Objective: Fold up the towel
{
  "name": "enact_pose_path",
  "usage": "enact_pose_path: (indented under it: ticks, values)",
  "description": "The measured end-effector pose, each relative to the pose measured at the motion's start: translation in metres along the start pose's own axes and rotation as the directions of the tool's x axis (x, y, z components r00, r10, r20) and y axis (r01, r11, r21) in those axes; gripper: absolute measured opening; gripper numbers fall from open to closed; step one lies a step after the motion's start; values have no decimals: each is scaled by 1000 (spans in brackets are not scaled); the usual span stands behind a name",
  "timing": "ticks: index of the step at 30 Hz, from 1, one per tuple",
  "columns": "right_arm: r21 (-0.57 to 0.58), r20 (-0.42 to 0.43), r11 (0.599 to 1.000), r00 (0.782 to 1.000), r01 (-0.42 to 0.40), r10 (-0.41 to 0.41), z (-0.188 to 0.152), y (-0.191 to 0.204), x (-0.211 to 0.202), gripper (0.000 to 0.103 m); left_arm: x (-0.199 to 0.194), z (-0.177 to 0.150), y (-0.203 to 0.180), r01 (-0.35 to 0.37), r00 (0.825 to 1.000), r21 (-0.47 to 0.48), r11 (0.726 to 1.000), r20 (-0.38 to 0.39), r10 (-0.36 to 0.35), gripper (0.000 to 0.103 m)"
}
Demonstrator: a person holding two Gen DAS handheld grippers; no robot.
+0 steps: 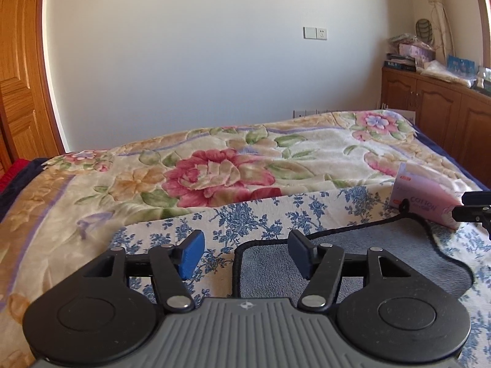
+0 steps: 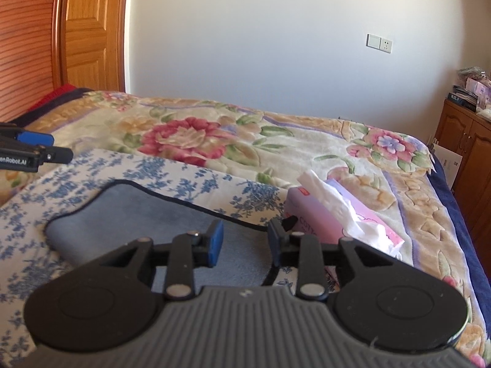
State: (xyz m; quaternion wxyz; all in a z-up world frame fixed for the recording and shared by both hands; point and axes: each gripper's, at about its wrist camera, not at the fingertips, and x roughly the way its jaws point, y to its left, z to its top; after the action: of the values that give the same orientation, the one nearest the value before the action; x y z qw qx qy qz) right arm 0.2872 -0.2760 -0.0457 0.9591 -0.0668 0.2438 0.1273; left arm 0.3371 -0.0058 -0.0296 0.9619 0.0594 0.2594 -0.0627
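Note:
A grey-blue towel (image 1: pixel 383 248) with a black hem lies flat on a white cloth with blue flowers (image 1: pixel 245 217) on the bed. My left gripper (image 1: pixel 245 253) is open and empty, low over the towel's near left corner. In the right wrist view the towel (image 2: pixel 147 211) lies spread out, and my right gripper (image 2: pixel 245 240) is open and empty over its right edge. The left gripper's tips (image 2: pixel 46 150) show at the far left of that view; the right gripper's tips (image 1: pixel 472 208) show at the right edge of the left wrist view.
A pink tissue pack (image 2: pixel 343 217) with a tissue sticking out lies just right of the towel; it also shows in the left wrist view (image 1: pixel 426 199). A floral blanket (image 1: pixel 214 168) covers the bed. A wooden cabinet (image 1: pixel 435 107) stands at right, a wooden door (image 2: pixel 89 30) at left.

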Motion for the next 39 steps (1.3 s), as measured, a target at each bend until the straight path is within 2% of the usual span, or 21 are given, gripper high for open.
enact_pose_path:
  ticks: [10,25,29,33,36,38,39]
  values:
    - [17,7,1000,1000,-2,2,-1,9,-30,34,-37,-3,-5,-10,1000,25,1000,1,10,69]
    - [16,19,1000,1000,-19,18,-7,18,-75,36,-95,-5,-30,39,999,35,999,30,-40,74]
    - [14,27,1000,999,-18,18,-6,23,-87,51,-110,-6,-35,41,999,37,998,34,-43,75]
    - [21,33,1000,999,-15,14,-4,27,-98,56,-124,-3,-37,40,998,38,999,40,-41,79]
    - [22,41,1000,999,-5,4,-2,30,-108,69,-135,-2,-38,29,998,41,999,50,-32,85]
    - [25,47,1000,999,-1,-1,-1,32,-115,73,-143,-1,-38,30,998,34,999,57,-32,88]
    - [28,50,1000,999,2,-4,0,32,-118,81,-148,-1,-38,29,998,29,999,60,-30,90]
